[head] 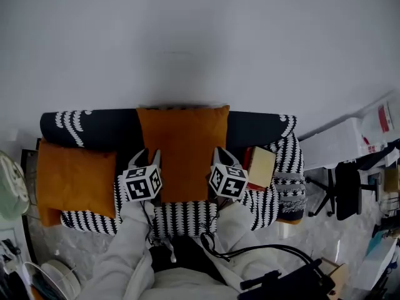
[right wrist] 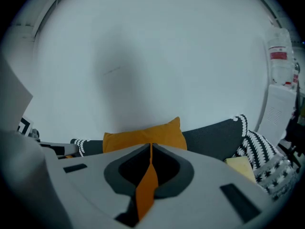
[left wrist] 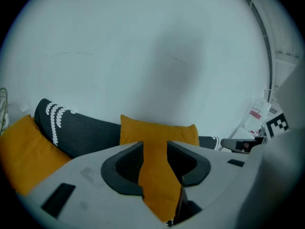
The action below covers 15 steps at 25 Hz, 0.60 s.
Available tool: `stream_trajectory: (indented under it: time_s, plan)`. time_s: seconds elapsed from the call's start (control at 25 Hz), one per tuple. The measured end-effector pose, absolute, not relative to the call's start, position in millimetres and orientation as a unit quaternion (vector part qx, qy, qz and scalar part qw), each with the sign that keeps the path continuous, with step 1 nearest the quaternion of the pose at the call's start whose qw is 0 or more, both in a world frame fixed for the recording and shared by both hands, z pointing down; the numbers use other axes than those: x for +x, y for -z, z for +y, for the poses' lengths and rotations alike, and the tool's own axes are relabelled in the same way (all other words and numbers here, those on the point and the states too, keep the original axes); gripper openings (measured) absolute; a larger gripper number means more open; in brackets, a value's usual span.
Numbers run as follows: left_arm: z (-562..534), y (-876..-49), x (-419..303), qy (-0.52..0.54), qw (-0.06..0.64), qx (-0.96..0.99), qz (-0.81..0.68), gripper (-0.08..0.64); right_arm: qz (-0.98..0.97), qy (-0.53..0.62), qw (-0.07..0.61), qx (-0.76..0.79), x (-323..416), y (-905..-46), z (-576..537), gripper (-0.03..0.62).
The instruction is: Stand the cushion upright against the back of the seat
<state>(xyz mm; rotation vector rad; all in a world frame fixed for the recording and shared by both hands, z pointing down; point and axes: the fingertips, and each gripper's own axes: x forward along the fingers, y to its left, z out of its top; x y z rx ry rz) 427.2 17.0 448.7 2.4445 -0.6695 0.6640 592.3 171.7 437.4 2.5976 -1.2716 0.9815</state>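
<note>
An orange cushion (head: 182, 149) stands upright in the middle of the sofa, its top against the dark backrest (head: 100, 127). My left gripper (head: 149, 156) is at the cushion's left edge and my right gripper (head: 222, 155) at its right edge. In the left gripper view the jaws (left wrist: 155, 147) stand open, and the cushion (left wrist: 159, 130) shows through the gap, apart from the pads. In the right gripper view the jaws (right wrist: 150, 147) are shut to a thin slit. Orange from the cushion (right wrist: 143, 137) shows in that slit. Whether fabric is pinched there is unclear.
A second orange cushion (head: 75, 180) lies on the sofa's left end. A pale yellow block on a red one (head: 261, 166) sits on the right end, beside the patterned armrest (head: 290, 167). A black-and-white throw (head: 184, 220) covers the seat. An office chair (head: 340, 195) stands to the right.
</note>
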Motion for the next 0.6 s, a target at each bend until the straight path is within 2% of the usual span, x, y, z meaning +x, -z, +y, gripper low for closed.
stream_trajectory:
  time_s: [0.12,0.28,0.44,0.6]
  plan:
    - [46,-424,402,-0.234,0.244,0.913,-0.229,0.149,-0.427,-0.318,0.033,0.846,566,-420,182,0.066]
    - [73,-390,366,-0.224,0.203,0.933,-0.196,0.075,-0.436,-0.297,0.021,0.849,529,-398,194,0.066]
    - [97,-365,346,-0.211,0.194,0.946,-0.152,0.032,-0.44,-0.28,0.034,0.853,498,-380,209,0.066]
    - [92,-348,333,-0.21,0.164,0.946,-0.183,0.014,-0.44,-0.265,0.037,0.857,482,-364,212,0.066]
